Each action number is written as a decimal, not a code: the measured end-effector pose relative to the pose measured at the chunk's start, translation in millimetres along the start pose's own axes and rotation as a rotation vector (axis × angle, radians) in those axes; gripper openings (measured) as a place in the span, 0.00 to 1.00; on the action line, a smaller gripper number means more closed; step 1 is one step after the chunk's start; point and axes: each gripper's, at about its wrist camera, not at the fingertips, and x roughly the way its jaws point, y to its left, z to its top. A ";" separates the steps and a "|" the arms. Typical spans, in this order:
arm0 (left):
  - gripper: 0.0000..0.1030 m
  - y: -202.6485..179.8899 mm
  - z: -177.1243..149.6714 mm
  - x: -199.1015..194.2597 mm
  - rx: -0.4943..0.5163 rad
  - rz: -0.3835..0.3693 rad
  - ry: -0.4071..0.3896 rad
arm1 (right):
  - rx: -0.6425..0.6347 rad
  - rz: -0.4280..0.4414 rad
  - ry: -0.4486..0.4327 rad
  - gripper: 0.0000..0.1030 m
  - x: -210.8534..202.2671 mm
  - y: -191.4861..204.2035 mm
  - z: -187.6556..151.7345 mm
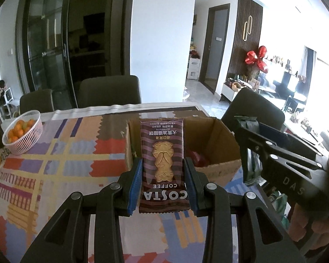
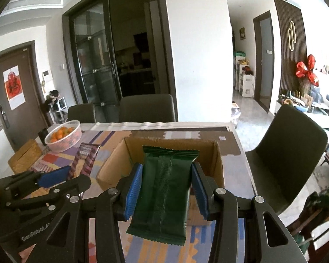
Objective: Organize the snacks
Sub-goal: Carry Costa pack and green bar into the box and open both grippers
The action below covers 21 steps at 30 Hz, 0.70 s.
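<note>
Home dining area: patterned tablecloth (image 1: 54, 153), dining chairs (image 2: 147, 107), fruit basket (image 1: 22, 133).

We read "COSTA COFFEE" and "BUTTER KITTY", upside down, on the brown snack packet (image 1: 162, 166) at frame centre. "DAS" on the right gripper (image 1: 247, 151) body, right edge. "GenRobot.AI" on the left gripper (image 2: 54, 175) body, lower left.

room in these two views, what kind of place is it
Most likely the dining area of a home. A table under a patchwork tablecloth has dining chairs around it and a basket of oranges on top, with glass sliding doors behind and a living room to the right.
</note>
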 end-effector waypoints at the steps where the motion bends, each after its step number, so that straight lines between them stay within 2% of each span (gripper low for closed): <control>1: 0.36 0.9 4.2 2.4 0.002 -0.001 0.002 | -0.007 -0.002 0.000 0.44 3.2 -0.3 4.5; 12: 0.35 6.5 41.4 28.0 -0.002 -0.040 0.039 | -0.046 -0.055 0.014 0.44 27.7 -9.1 41.0; 21: 0.35 10.7 62.0 70.7 0.000 -0.031 0.130 | -0.088 -0.089 0.081 0.44 57.9 -15.7 57.3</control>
